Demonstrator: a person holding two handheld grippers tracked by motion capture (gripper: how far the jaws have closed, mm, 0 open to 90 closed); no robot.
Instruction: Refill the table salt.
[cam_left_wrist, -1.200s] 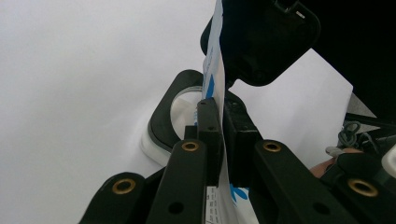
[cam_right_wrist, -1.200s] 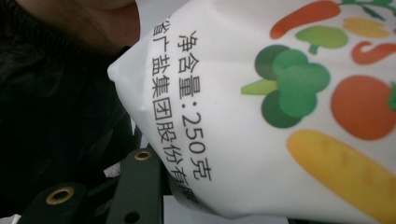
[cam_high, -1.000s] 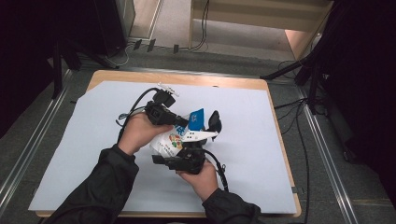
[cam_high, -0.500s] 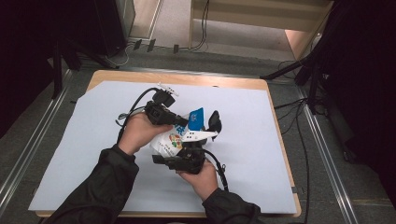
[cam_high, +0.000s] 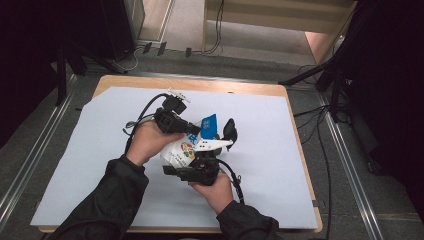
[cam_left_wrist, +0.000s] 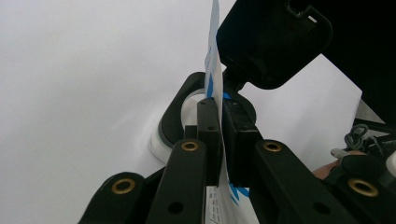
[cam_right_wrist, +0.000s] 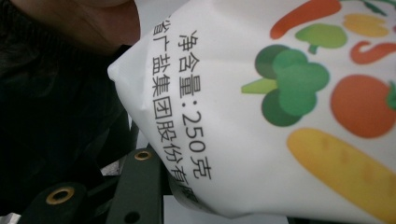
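A white bag (cam_high: 181, 150) printed with vegetables and topped with a blue strip (cam_high: 210, 125) is held above the middle of the table between both hands. My left gripper (cam_high: 196, 130) comes in from the left and is shut on the bag's thin top edge (cam_left_wrist: 215, 51), which stands pinched between its pads (cam_left_wrist: 219, 116). My right gripper (cam_high: 220, 141) reaches up from below and is shut on the bag's body. In the right gripper view the bag (cam_right_wrist: 280, 116) lies close across the frame, over one black finger (cam_right_wrist: 135, 186). The bag hides that gripper's fingertips.
A pale blue sheet (cam_high: 280, 170) covers the wooden table (cam_high: 235, 87). Cables (cam_high: 142, 112) trail from both grippers. Dark stands and cables (cam_high: 325, 75) crowd the floor to the right, and metal rails (cam_high: 30, 160) run along the table's left side.
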